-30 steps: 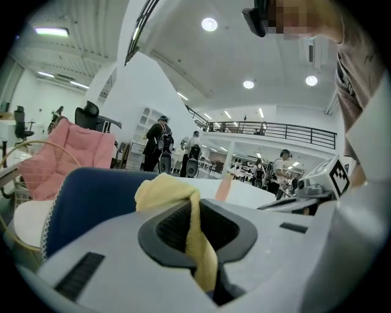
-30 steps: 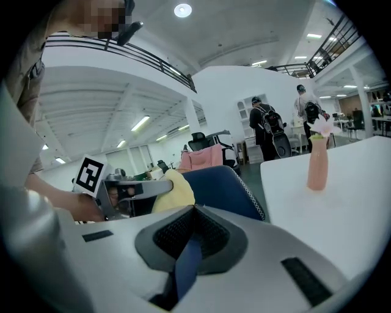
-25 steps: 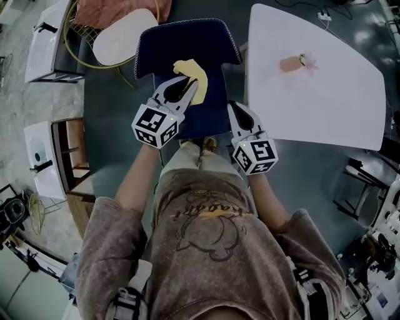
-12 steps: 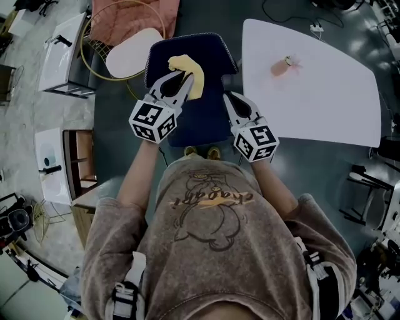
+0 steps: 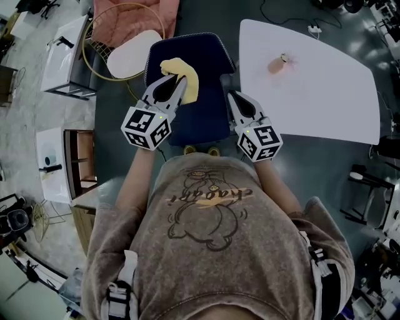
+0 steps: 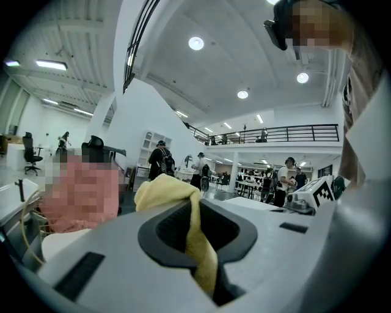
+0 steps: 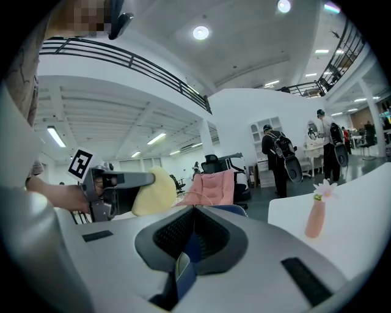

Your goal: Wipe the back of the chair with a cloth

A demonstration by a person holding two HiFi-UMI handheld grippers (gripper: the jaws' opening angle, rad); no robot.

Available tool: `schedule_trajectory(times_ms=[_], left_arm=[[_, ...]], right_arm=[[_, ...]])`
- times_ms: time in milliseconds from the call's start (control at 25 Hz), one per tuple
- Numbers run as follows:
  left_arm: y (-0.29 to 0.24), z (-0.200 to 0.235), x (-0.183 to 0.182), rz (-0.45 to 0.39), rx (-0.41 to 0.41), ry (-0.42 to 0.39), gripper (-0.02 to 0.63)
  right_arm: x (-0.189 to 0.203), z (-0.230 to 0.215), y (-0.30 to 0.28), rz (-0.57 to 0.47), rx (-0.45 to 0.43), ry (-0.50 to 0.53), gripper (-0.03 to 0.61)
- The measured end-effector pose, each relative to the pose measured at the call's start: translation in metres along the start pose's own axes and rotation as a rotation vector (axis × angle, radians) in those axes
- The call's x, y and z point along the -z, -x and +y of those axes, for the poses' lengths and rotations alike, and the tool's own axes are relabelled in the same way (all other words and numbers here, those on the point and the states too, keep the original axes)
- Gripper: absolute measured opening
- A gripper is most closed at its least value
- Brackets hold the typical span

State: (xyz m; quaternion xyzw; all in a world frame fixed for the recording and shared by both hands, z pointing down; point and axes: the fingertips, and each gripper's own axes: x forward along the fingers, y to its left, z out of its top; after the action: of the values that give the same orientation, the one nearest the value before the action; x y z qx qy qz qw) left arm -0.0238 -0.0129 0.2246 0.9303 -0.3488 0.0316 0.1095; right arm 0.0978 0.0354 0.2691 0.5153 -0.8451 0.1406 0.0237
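The dark blue chair (image 5: 200, 112) stands in front of the person, seen from above in the head view. A yellow cloth (image 5: 180, 72) lies bunched against its upper part, with my left gripper (image 5: 177, 81) shut on it. In the left gripper view the cloth (image 6: 166, 191) hangs pinched between the closed jaws. My right gripper (image 5: 231, 98) is at the chair's right edge, and a blue strip of that chair edge (image 7: 186, 269) sits clamped between its closed jaws. The right gripper view also shows the left gripper (image 7: 116, 181) holding the cloth (image 7: 154, 191).
A white table (image 5: 325, 94) with a small pink vase (image 5: 275, 64) stands right of the chair. A white oval seat (image 5: 131, 55) and a pink cushioned chair (image 5: 134, 12) are behind it on the left. White cabinets (image 5: 59, 53) line the left side. Several people stand far off.
The left gripper with the cloth has shifted slightly left and up over the chair. The right gripper stays at the chair's right edge.
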Motion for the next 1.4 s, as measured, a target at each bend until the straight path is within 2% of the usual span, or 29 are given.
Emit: schedule_trajectory(times_ms=[200,400,640,760,920,1400], left_arm=[[0.024,0.003,0.005,-0.023,-0.057,0.003,0.046],[0.046,0.008,0.009,-0.062,-0.113,0.009,0.046],[0.055,0.009,0.013,-0.092,-0.145,-0.041,0.046],[0.061,0.012,0.019,-0.099,-0.162,-0.025,0.046],[0.067,0.018,0.031,-0.095,-0.189,0.006,0.046],[0.072,0.019,0.049,-0.074,-0.225,0.032,0.046]], right_arm=[[0.006,-0.013,0.013,0.011,0.044,0.001,0.027],[0.0,-0.021,0.022,-0.019,0.071,0.022,0.028],[0.002,-0.031,0.022,-0.026,0.088,0.028,0.028],[0.005,-0.033,0.02,-0.026,0.095,0.026,0.028],[0.01,-0.032,0.021,-0.024,0.09,0.027,0.028],[0.022,-0.021,0.01,0.014,0.052,0.033,0.026]])
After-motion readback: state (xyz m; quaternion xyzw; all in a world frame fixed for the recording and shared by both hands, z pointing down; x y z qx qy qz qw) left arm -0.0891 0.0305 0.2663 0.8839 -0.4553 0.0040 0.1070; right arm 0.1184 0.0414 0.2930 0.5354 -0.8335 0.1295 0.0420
